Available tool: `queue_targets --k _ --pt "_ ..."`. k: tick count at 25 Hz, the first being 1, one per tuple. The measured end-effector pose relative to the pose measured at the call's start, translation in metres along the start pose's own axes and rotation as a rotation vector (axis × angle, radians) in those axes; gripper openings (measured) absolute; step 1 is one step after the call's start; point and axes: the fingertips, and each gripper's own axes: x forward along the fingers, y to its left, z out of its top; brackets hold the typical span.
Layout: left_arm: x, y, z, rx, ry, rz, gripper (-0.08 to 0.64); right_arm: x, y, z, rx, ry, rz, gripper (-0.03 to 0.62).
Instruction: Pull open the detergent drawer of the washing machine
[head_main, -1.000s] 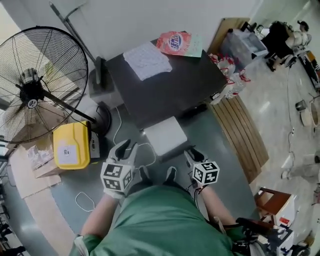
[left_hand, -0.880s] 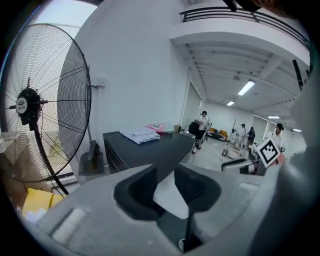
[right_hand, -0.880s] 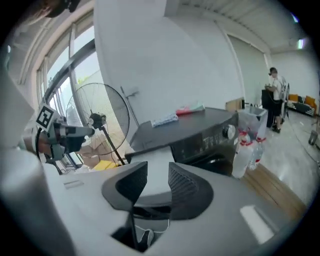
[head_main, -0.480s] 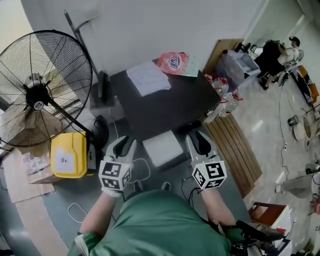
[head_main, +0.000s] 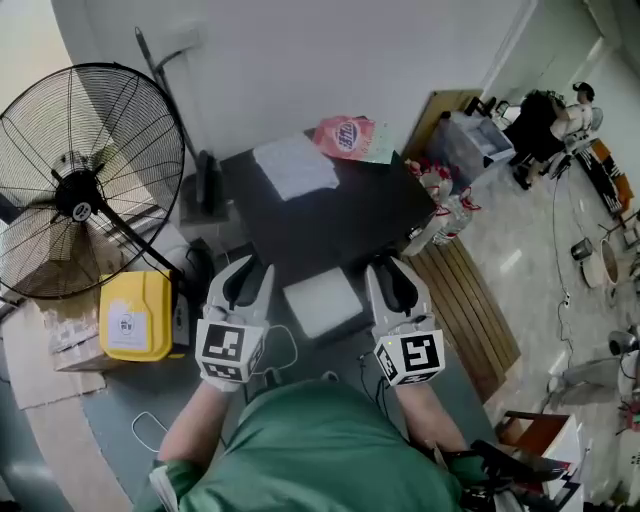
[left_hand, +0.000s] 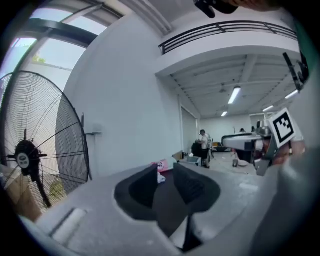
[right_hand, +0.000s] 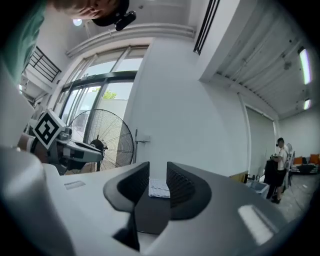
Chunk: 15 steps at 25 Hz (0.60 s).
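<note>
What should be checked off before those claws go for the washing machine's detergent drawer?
1. The left claw is free: ok. Jaws apart, nothing between them; they have just been closing a little.
2. The right claw is free: ok. Jaws apart, empty, also just closing.
3. Sight of the detergent drawer: cannot tell. Only the washing machine's dark top shows.
4. Claws at the machine's front: not ok. Both hang in the air, touching nothing.
5. Top clutter out of the way: ok. The white cloth and pink bag lie toward its back edge.
</note>
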Motion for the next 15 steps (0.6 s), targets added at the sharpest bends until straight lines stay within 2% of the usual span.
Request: queue_targets --k 3,15 --pt "0.002 0.0 -0.001 -0.004 0.006 -0.007 0.095 0.0 0.0 0.0 -0.02 0.001 -0.007 0.108" --pt "0.005 -0.003 -0.016 -0.018 0.044 -0.036 0.091 -0.004 0.007 -0.023 0.024 0.07 -0.008 0.092"
